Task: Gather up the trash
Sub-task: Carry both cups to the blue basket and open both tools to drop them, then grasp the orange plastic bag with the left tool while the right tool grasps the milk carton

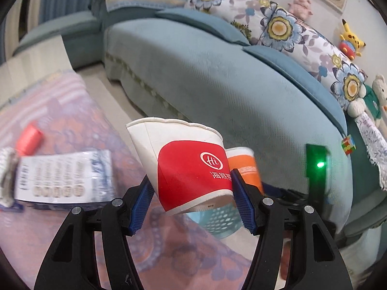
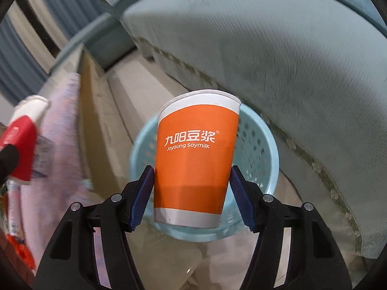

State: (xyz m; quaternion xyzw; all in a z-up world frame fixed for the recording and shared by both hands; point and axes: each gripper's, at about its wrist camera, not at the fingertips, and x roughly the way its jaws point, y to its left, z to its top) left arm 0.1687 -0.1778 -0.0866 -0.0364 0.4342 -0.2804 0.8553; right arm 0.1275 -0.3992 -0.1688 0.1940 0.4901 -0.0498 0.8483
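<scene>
Between the left gripper's [image 1: 192,194] blue pads a red paper cup [image 1: 188,169] sits pinched and tilted; the right gripper [image 2: 192,194] pinches an orange cup [image 2: 193,162] above a pale blue basket [image 2: 261,149] on the floor. Beyond lie a patterned tablecloth [image 1: 72,111], then a teal sofa [image 1: 217,79] with floral cushions [image 1: 278,26].

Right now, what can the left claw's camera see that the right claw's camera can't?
Only the left wrist view shows the plush toys, the floral pillows and the Rubik's cube on the blue sofa.

Only the right wrist view shows all of the blue basket's rim and the soymilk lettering.

Both show the red cup in the left claw and the orange cup in the right claw.
</scene>
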